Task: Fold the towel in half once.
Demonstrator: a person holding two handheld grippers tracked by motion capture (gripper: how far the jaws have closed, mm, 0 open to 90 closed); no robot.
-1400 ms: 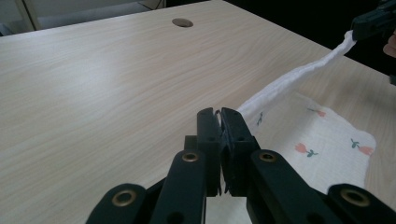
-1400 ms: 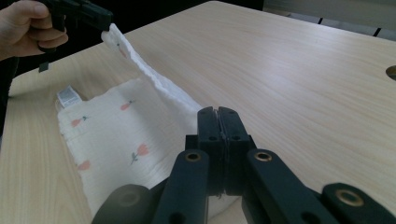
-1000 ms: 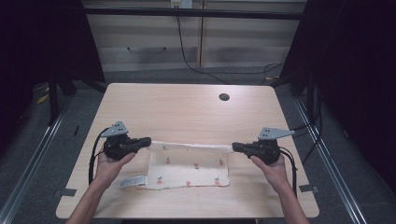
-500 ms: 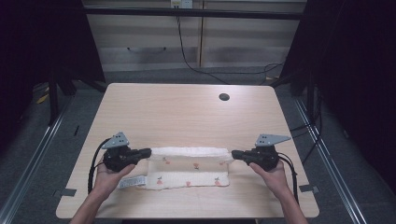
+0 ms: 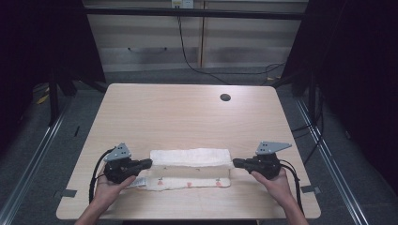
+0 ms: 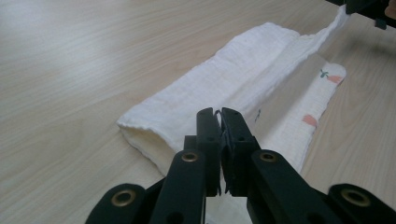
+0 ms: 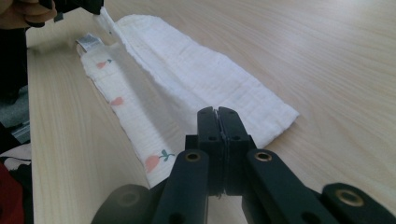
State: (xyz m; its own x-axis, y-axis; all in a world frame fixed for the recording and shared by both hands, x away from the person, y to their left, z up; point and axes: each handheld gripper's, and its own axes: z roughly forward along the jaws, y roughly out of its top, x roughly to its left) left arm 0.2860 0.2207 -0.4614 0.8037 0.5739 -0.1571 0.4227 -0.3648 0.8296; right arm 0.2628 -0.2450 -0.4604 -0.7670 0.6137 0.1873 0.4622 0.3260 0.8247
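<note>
A white muslin cloth (image 5: 190,159) with small red prints lies folded lengthwise near the table's front edge. Its plain upper layer is doubled over, and a printed strip (image 5: 187,183) shows along the near side. My left gripper (image 5: 146,163) is shut on the upper layer's left corner, and my right gripper (image 5: 237,163) is shut on its right corner. The left gripper view has the jaws pinching the cloth edge (image 6: 219,114), with the cloth (image 6: 233,84) running away to the other gripper (image 6: 369,7). In the right gripper view my gripper (image 7: 217,112) holds the cloth (image 7: 196,79) the same way.
The wooden table (image 5: 187,117) has a round cable hole (image 5: 225,97) at the back right. A sewn label (image 7: 88,42) sticks out at the cloth's left end. Dark floor and metal rails surround the table, and the person's hands come in over the near edge.
Both grippers moved toward the person's side, drawing the cloth's upper layer over the lower one. The visible printed area shrank to a narrow near strip.
</note>
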